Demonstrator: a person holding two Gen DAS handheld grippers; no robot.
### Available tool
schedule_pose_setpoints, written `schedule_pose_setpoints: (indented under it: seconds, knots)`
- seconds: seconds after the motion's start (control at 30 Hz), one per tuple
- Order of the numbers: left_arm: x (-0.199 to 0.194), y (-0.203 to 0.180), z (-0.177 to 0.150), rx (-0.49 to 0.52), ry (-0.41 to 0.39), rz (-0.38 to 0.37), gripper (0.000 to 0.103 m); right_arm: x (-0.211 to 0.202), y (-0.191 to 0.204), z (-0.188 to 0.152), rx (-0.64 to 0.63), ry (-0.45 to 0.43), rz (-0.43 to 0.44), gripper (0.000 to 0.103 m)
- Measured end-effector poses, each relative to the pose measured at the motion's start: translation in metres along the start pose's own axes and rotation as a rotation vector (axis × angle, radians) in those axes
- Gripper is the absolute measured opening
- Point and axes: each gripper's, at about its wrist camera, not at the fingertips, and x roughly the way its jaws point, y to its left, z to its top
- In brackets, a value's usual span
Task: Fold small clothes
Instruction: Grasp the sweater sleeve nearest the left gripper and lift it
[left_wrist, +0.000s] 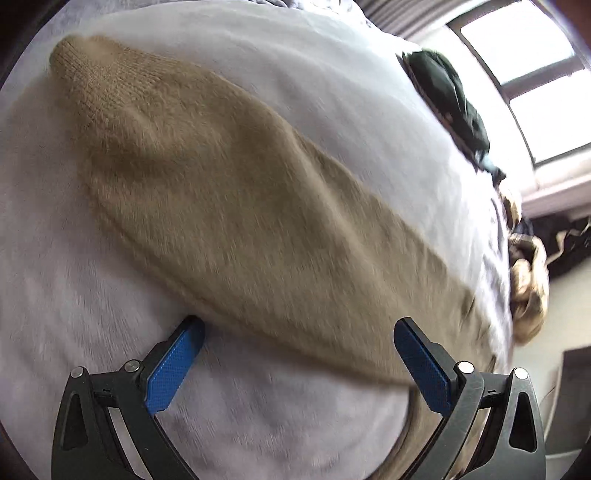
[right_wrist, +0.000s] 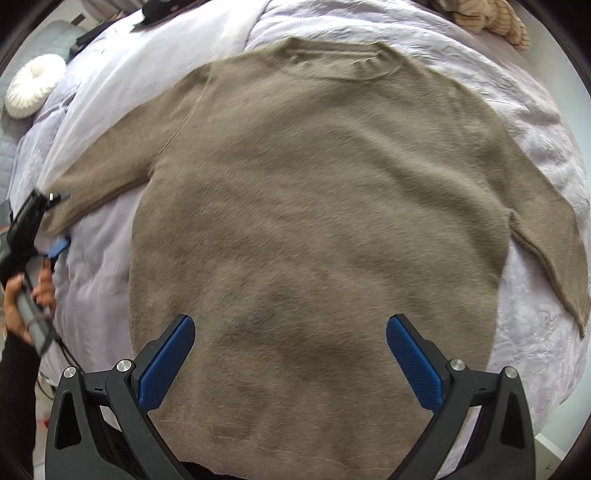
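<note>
tan sweater (right_wrist: 317, 206), right gripper (right_wrist: 290, 326) wide open, empty

One sweater (right_wrist: 314, 206), two tools (left_wrist: 299, 332) (right_wrist: 290, 328), one round cushion (right_wrist: 33, 85)

The tan sweater (right_wrist: 314, 221) lies flat over most of the pale bed cover (right_wrist: 110, 92), leaving bare cover on both flanks and beyond the collar. The right gripper (right_wrist: 290, 345) hangs with fingers wide apart above the hem, nothing between them but knit. The left gripper (left_wrist: 299, 349), also spread, has the sleeve (left_wrist: 221, 192) edge between its fingers and open cover beside it. Obstacles sit at the margins: a dark garment (left_wrist: 450, 99), a striped beige heap (right_wrist: 487, 18) and a white round cushion (right_wrist: 35, 85).
</note>
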Motion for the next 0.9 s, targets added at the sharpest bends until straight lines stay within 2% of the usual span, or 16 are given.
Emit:
schedule_pose_setpoints:
  seconds: [0.1, 0.13, 0.17, 0.2, 0.23, 0.27, 0.37, 0.4, 0.47, 0.6, 0.7, 0.77, 0.8, 0.9]
  knots:
    - [-0.012, 0.015, 0.017, 0.006, -0.085, -0.01, 0.101, 0.007, 0.012, -0.002, -0.022, 0.014, 0.01, 0.103]
    - [-0.015, 0.017, 0.02, 0.013, -0.105, -0.007, 0.09, 0.008, 0.015, -0.002, -0.027, 0.02, 0.01, 0.103]
    - [-0.012, 0.01, 0.016, 0.013, -0.105, 0.005, 0.067, 0.009, 0.018, -0.002, -0.032, 0.022, 0.011, 0.103]
    - [-0.01, 0.008, 0.018, 0.018, -0.106, 0.024, 0.054, 0.01, 0.021, -0.003, -0.04, 0.023, 0.023, 0.103]
    - [-0.012, 0.011, 0.021, 0.026, -0.111, 0.03, 0.028, 0.011, 0.025, -0.003, -0.048, 0.023, 0.026, 0.103]
    - [-0.009, 0.004, 0.017, 0.031, -0.11, 0.028, 0.01, 0.012, 0.028, -0.003, -0.053, 0.019, 0.03, 0.103]
    - [-0.019, -0.004, 0.012, 0.096, -0.143, 0.011, 0.01, 0.015, 0.033, -0.004, -0.064, 0.017, 0.034, 0.103]
    - [-0.03, -0.013, 0.01, 0.153, -0.167, 0.011, 0.01, 0.014, 0.033, -0.005, -0.065, 0.013, 0.037, 0.103]
    - [-0.037, -0.044, -0.001, 0.232, -0.187, -0.003, 0.01, 0.015, 0.032, -0.004, -0.063, 0.002, 0.036, 0.103]
    - [-0.056, -0.12, -0.021, 0.429, -0.196, -0.095, 0.01, 0.011, 0.022, -0.004, -0.037, -0.038, 0.044, 0.103]
    - [-0.045, -0.179, -0.049, 0.538, -0.138, -0.175, 0.01, 0.003, 0.002, -0.004, 0.017, -0.057, 0.056, 0.103]
    - [-0.028, -0.223, -0.078, 0.621, -0.074, -0.229, 0.01, -0.002, -0.013, -0.005, 0.053, -0.072, 0.058, 0.103]
    - [-0.017, -0.247, -0.096, 0.681, -0.043, -0.236, 0.01, -0.004, -0.023, -0.006, 0.076, -0.08, 0.058, 0.103]
    - [0.011, -0.287, -0.141, 0.775, 0.044, -0.24, 0.01, -0.007, -0.05, -0.01, 0.139, -0.093, 0.056, 0.103]
